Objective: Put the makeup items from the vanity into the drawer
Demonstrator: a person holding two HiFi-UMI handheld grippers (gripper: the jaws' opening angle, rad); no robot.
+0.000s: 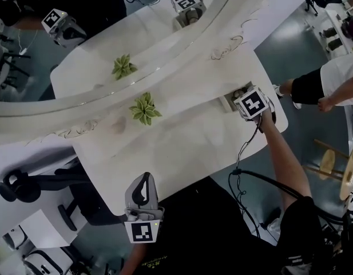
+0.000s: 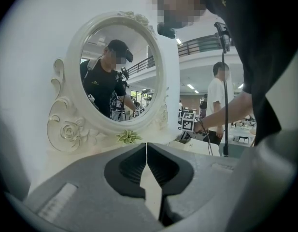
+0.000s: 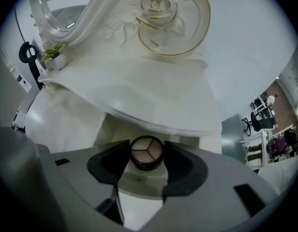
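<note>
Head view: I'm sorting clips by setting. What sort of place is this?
Probably a large open workspace or hall, not a bedroom: the white vanity stands among office chairs, and the left gripper view shows an upper-level railing, ceiling lights and a bystander behind.

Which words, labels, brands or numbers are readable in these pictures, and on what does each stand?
No text is readable.
Marker cube: only a black-and-white square pattern, no letters.
Yellow print on the person's black shirt: too small and blurred to read.
</note>
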